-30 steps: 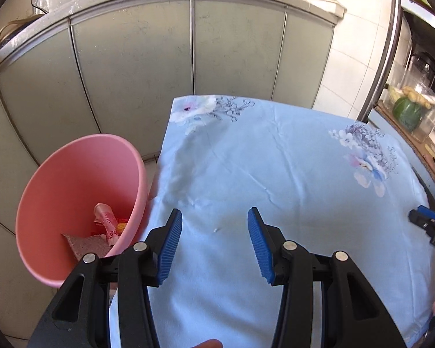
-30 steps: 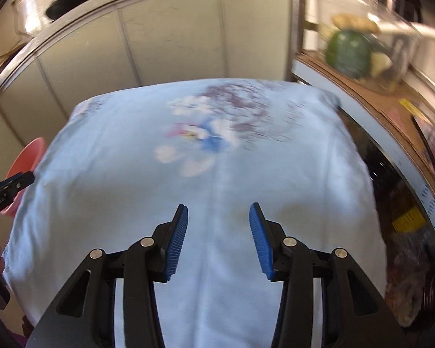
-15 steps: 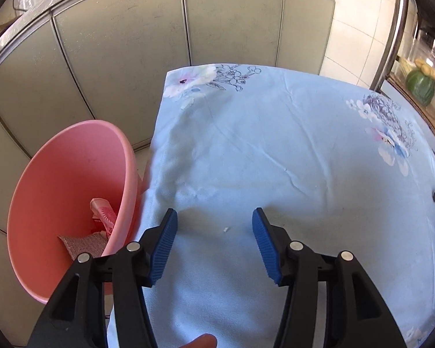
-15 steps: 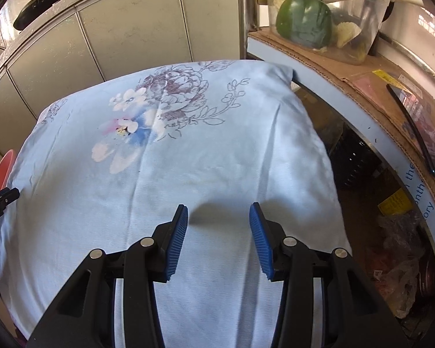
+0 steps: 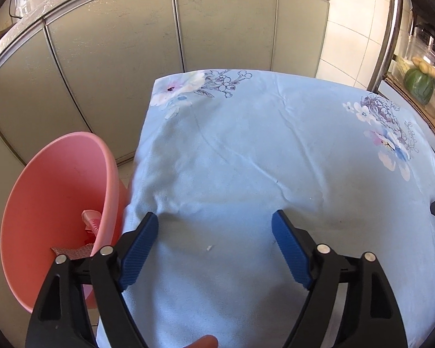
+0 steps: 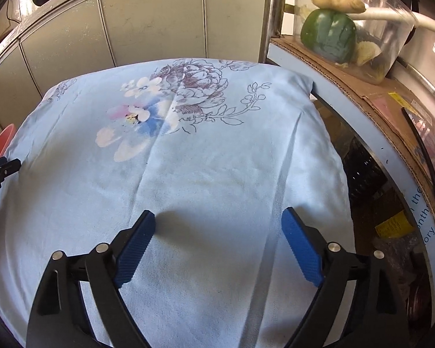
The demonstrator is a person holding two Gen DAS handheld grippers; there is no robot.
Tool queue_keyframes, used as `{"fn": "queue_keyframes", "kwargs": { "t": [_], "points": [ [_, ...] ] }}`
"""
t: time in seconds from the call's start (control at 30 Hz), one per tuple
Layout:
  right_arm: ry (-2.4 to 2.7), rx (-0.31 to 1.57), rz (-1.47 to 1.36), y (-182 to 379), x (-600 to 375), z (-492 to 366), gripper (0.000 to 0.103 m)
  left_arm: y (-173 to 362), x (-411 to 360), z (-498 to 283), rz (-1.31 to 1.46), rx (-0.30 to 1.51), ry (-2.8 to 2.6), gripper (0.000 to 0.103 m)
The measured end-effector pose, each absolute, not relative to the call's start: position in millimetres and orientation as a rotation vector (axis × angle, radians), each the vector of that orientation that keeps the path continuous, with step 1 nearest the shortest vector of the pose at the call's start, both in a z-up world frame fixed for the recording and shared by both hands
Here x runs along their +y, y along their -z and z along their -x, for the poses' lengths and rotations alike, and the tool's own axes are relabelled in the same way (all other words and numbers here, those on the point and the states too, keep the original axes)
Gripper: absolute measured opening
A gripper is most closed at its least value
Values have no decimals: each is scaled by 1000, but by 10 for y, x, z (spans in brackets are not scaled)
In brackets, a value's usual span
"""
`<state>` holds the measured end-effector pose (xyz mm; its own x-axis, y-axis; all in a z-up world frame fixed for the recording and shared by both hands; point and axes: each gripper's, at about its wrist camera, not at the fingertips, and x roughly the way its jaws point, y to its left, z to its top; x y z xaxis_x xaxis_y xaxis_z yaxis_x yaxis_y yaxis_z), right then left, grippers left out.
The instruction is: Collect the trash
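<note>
Hovering over the desk's pale blue floral cloth [image 5: 246, 150], the left gripper [image 5: 214, 226] has its jaws spreading wide with nothing between them but a tiny white crumb [image 5: 208, 248] lying on the cloth. The right gripper [image 6: 217, 224] jaws are spreading too, empty. The pink bin [image 5: 52, 191] beside the desk holds wrappers [image 5: 91, 221]. Lettering on the cardboard edge [image 6: 417, 200] reads partly "the".

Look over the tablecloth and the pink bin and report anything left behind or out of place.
One small white crumb lies on the blue floral tablecloth, between the opening, empty jaws of the left hand-held gripper. Otherwise the cloth is only creased. The pink bin beside the table holds wrappers.
</note>
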<state>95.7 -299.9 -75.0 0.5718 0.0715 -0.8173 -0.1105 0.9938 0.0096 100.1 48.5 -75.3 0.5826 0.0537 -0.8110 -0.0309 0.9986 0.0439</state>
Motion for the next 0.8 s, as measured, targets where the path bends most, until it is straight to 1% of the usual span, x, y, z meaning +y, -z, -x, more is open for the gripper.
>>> {"fn": "queue_keyframes", "kwargs": {
  "t": [0.23, 0.6, 0.8],
  "points": [
    [-107, 956, 43, 756, -2987, -957, 89, 776, 439, -1034, -37, 958, -30, 91],
    [-106, 957, 43, 761, -2980, -962, 91, 780, 425, -1040, -39, 961, -23, 93],
    [-113, 962, 50, 773, -2954, -967, 96, 779, 421, -1043, -38, 962, -24, 94]
  ]
}}
